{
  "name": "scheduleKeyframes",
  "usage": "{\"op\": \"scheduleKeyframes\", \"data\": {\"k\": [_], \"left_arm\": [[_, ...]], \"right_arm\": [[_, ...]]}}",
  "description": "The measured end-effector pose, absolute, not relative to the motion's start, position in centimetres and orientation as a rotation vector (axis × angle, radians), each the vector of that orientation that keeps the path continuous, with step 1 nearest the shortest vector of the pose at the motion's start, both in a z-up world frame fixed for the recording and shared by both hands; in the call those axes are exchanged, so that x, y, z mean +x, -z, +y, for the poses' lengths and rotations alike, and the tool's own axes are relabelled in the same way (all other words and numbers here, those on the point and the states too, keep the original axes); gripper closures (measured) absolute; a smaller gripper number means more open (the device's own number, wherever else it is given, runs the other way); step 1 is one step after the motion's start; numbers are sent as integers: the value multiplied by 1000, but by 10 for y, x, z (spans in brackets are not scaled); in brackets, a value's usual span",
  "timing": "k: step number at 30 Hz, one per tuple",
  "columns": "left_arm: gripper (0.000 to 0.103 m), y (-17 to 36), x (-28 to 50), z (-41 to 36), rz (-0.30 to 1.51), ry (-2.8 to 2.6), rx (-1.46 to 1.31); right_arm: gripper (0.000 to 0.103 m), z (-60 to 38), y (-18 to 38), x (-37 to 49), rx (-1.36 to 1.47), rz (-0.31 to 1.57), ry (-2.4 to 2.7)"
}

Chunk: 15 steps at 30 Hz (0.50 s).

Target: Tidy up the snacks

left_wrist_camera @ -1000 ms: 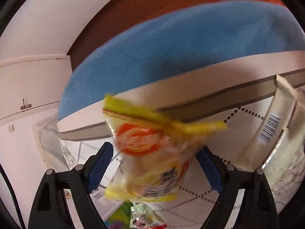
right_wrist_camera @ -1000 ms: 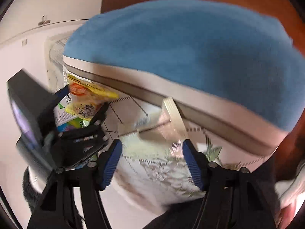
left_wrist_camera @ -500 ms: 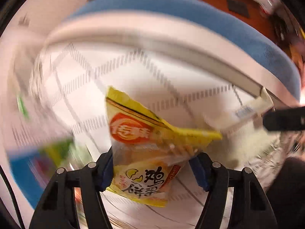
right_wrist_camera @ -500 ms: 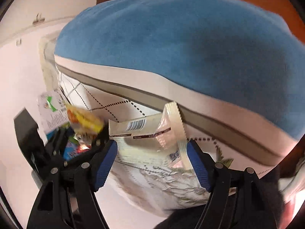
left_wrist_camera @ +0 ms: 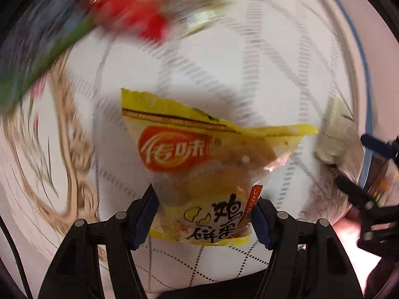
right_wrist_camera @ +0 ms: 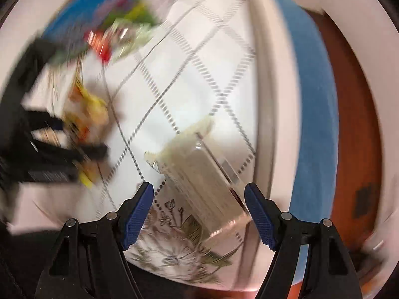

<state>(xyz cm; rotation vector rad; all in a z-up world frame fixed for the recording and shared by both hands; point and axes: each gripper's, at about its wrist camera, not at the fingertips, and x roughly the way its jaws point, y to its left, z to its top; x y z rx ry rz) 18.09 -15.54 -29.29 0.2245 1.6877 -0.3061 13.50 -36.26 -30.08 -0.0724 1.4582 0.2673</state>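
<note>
My left gripper (left_wrist_camera: 204, 219) is shut on a yellow egg-biscuit snack packet (left_wrist_camera: 199, 164) with an orange logo, held above the white quilted cloth (left_wrist_camera: 224, 62). My right gripper (right_wrist_camera: 199, 211) is shut on a pale cream snack packet (right_wrist_camera: 199, 172), which also shows at the right of the left wrist view (left_wrist_camera: 336, 134). The left gripper and its yellow packet (right_wrist_camera: 87, 122) appear blurred at the left of the right wrist view. The right gripper's fingers (left_wrist_camera: 376, 145) show at the right edge of the left wrist view.
A blurred pile of snacks, red, green and blue (left_wrist_camera: 129, 12), lies on the cloth at the far side; it also shows in the right wrist view (right_wrist_camera: 112, 32). A blue cushion (right_wrist_camera: 314, 114) and brown wood (right_wrist_camera: 356, 137) border the cloth on the right.
Both grippers have swung downward toward the cloth, each keeping its packet. The blue cushion has slid out to the right edge and the snack pile has come into view.
</note>
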Motion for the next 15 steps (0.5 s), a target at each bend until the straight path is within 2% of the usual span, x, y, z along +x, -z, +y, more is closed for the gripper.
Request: {"op": "scheduleKeyframes", "data": {"k": [4,6,9,13,15], "left_arm": [[37,297,179,-121,1707,255,65],[37,295,179,-102,1705,230,17],[37,296,181,-83,1700,203,-21],[37,301,180,-69,1694,185,-30],[37,303,182,-73,1702,178,-42]], "right_arm": [[26,-344,320,144,-147,1507,-273],[31,-348,323,153,-35,1527,-241],[32,-359,323,170,237,1539,-197],[32,-371,318,181,543,1503,-173],[28,-372,313,186,541,1500,-168]]}}
